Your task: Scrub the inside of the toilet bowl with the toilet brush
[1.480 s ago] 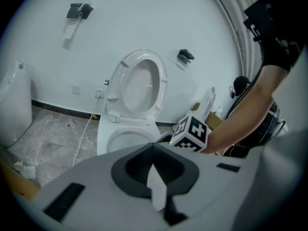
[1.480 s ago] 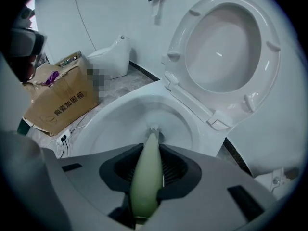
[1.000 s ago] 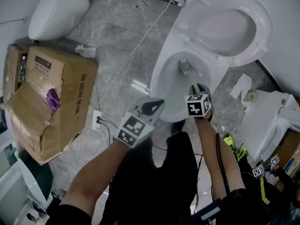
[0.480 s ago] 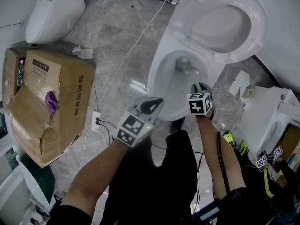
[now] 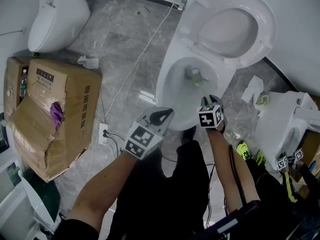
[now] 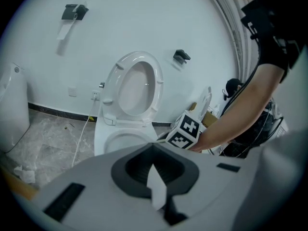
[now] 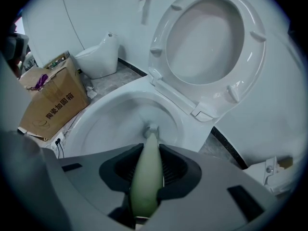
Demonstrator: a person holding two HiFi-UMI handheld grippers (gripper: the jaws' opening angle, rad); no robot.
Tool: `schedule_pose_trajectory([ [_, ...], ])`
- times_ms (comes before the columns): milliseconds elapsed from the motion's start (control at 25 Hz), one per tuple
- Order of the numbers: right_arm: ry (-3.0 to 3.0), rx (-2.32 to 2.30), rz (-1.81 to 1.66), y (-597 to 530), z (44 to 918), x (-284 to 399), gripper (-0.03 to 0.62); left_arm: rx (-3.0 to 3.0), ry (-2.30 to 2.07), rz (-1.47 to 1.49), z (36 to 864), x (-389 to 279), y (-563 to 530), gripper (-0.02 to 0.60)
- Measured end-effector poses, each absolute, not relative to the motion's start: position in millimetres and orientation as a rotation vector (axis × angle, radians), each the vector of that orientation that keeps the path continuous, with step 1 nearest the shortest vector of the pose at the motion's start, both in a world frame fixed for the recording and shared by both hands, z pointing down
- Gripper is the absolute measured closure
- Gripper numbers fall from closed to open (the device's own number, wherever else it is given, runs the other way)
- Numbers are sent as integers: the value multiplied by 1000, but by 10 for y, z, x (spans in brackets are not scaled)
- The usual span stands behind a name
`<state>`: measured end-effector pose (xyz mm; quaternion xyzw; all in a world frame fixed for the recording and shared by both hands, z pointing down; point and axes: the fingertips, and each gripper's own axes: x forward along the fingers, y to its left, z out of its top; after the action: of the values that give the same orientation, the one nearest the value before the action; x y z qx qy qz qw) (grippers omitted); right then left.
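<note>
The toilet bowl (image 5: 167,91) stands far right with its lid up, and a cardboard box (image 5: 55,114) is at left. The left gripper (image 5: 159,115), near the bowl's rim, has its jaws together on nothing. The right gripper (image 5: 212,100) is clamped on the toilet brush (image 7: 146,174), whose head is inside the bowl.

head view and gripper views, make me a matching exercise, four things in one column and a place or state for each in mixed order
1 toilet brush
2 toilet seat
3 cardboard box
4 left gripper

a raised
b on the floor
c head down in the bowl
d pinching a white scrap

Pairs: 1-c, 2-a, 3-b, 4-d
</note>
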<state>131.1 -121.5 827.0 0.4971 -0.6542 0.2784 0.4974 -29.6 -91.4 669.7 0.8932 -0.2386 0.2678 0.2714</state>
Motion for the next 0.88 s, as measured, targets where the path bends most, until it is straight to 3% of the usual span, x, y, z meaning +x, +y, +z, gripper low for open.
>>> schedule_pose_trajectory([
  [480, -1606, 1120, 757, -872, 8230, 994, 487, 2449, -623, 719, 6476, -270, -907, 572],
  [880, -1607, 1179, 690, -1021, 7870, 1229, 487, 2484, -686, 682, 6264, -265, -983, 572],
])
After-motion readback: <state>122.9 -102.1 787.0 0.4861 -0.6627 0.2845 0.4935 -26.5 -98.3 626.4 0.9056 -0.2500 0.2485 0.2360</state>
